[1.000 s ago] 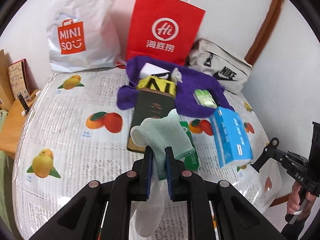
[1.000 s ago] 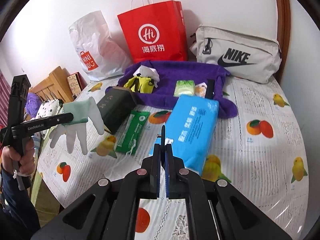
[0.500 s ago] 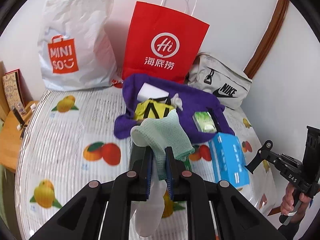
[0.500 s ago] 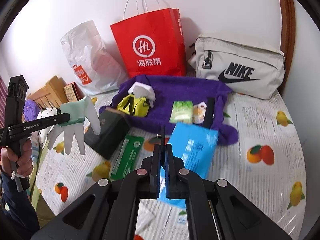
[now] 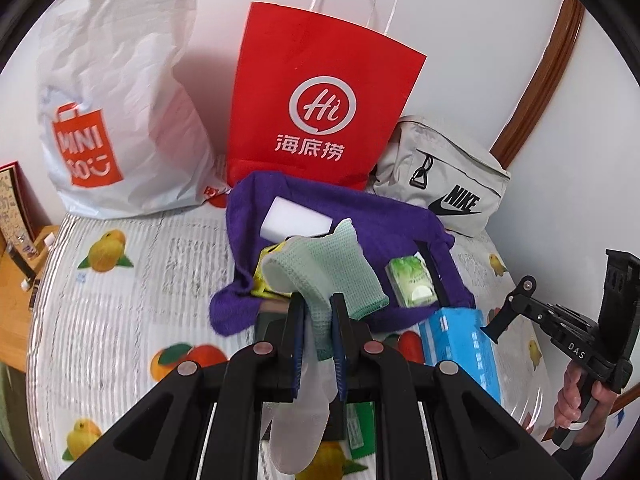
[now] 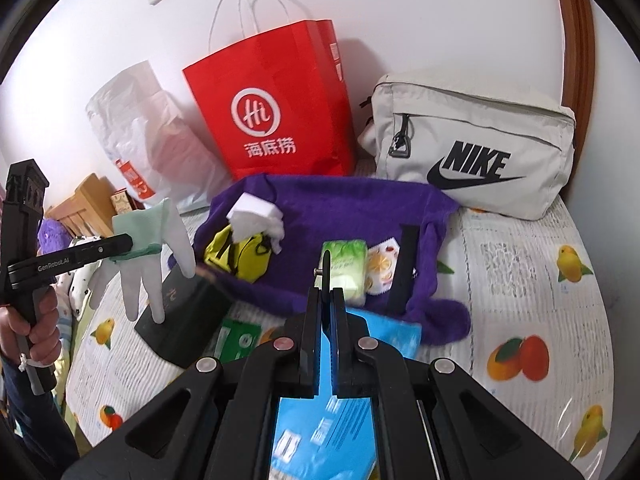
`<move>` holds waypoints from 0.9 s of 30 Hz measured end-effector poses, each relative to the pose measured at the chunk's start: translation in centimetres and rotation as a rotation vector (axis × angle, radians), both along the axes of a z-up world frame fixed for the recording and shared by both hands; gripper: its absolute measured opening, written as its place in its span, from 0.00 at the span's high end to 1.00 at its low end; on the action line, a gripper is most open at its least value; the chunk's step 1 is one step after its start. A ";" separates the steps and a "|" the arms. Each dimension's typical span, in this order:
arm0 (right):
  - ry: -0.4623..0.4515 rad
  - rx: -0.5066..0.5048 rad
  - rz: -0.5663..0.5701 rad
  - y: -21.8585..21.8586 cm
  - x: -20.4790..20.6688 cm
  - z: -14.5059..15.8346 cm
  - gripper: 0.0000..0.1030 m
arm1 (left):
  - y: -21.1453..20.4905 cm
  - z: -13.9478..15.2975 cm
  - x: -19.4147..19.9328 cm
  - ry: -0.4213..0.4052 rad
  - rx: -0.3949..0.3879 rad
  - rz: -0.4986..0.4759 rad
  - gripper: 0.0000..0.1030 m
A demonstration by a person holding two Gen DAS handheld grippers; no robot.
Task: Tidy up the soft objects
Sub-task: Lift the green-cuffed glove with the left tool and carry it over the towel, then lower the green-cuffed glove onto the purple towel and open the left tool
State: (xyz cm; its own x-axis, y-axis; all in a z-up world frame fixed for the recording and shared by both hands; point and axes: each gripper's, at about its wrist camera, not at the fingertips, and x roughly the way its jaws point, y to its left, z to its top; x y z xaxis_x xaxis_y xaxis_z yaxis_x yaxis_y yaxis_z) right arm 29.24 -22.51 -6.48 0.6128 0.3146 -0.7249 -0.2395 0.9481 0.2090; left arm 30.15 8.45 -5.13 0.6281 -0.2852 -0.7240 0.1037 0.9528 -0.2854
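A pale green and white glove (image 5: 328,268) hangs from my left gripper (image 5: 318,312), which is shut on its cuff; its fingers dangle below the jaws. In the right wrist view the same glove (image 6: 156,248) hangs from the left gripper (image 6: 120,246) above a dark box (image 6: 184,320). My right gripper (image 6: 327,296) is shut with nothing in it, above a blue wipes pack (image 6: 320,420). Ahead lies a purple cloth (image 6: 340,208) carrying a white sponge (image 6: 256,210), a yellow pouch (image 6: 236,252) and a green tissue pack (image 6: 344,268).
Against the back wall stand a red paper bag (image 5: 320,100), a white MINISO plastic bag (image 5: 120,100) and a grey Nike bag (image 6: 480,152). A green packet (image 6: 240,340) lies by the dark box. The fruit-print cover (image 6: 540,300) is bare on the right.
Both grippers have moved forward toward the bags at the back wall. The glove stays clamped in the left gripper. The right gripper stays shut.
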 end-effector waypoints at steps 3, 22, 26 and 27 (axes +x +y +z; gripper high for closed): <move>-0.002 0.006 -0.009 -0.2 1.3 -0.1 0.96 | -0.4 0.2 1.4 -0.002 -0.025 -0.005 0.88; 0.053 -0.027 -0.054 -0.7 9.6 -2.7 0.96 | -2.4 -0.3 8.9 0.007 -0.069 -0.045 0.88; 0.078 -0.033 -0.061 -0.8 11.0 -3.8 0.96 | -2.4 -1.2 10.5 0.025 -0.066 -0.046 0.88; 0.087 -0.037 -0.062 -0.8 11.5 -4.1 0.96 | -2.4 -1.5 11.0 0.030 -0.059 -0.039 0.88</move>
